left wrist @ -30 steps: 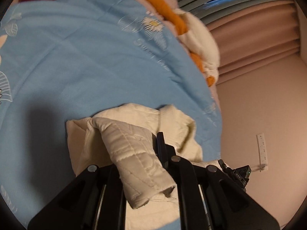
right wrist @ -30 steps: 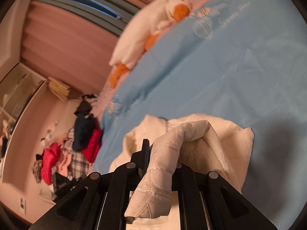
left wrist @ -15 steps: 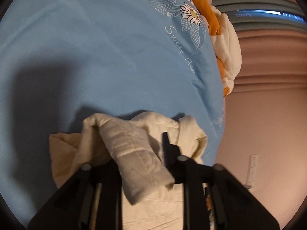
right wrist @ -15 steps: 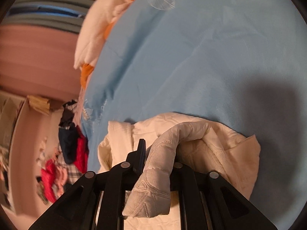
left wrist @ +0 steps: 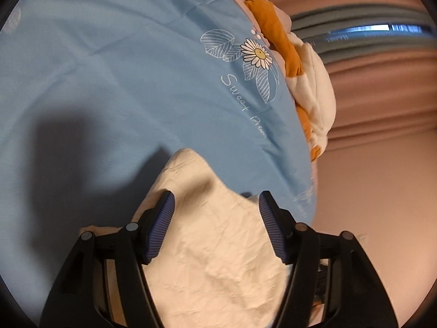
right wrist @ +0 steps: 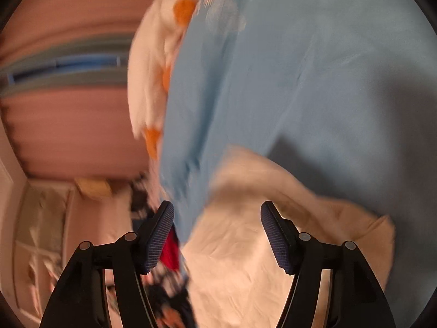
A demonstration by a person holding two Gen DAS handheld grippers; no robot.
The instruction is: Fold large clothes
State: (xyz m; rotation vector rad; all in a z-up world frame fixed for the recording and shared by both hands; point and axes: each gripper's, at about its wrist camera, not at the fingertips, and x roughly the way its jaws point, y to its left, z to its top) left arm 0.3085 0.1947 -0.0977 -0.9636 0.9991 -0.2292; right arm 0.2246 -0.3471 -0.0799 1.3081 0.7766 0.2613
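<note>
The fingers of the left gripper (left wrist: 213, 201) and the right gripper (right wrist: 217, 210) are opening wide, and nothing is pinched. The cream garment (left wrist: 218, 246) lies below them on the blue bed cover (left wrist: 123, 68). Let go fully, then lift away softly so the fold does not pull up

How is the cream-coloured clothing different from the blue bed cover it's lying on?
The cream garment is plain and crumpled into a small heap; the blue bed cover is spread wide and printed with a daisy and writing. The garment sits on top near the bed's edge, while the cover lies underneath everything. Both are soft fabric.
</note>
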